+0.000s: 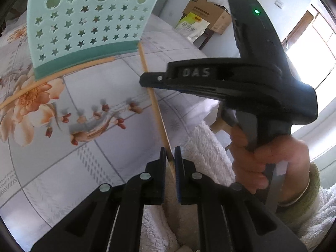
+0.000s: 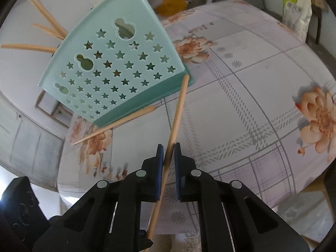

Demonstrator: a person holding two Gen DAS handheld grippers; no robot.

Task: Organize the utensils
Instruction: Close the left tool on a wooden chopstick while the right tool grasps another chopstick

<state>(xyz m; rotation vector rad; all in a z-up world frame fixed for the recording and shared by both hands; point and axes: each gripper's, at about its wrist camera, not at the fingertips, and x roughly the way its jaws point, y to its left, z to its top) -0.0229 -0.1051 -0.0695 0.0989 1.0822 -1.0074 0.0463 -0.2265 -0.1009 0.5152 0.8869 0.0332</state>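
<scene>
A mint-green star-holed utensil holder stands on the flowered table, with several chopsticks sticking out of its top. My left gripper is shut on the near end of a wooden chopstick whose far tip rests at the holder's base corner. My right gripper is shut on what looks like the same chopstick farther up; in the left wrist view the right gripper meets the stick from the right, held by a hand. A second chopstick lies on the cloth along the holder's base.
The tablecloth is grey-checked with orange flowers. A white fleecy cloth hangs at the table's near edge. Beyond the table are a cardboard box, a printed bag and a yellow item.
</scene>
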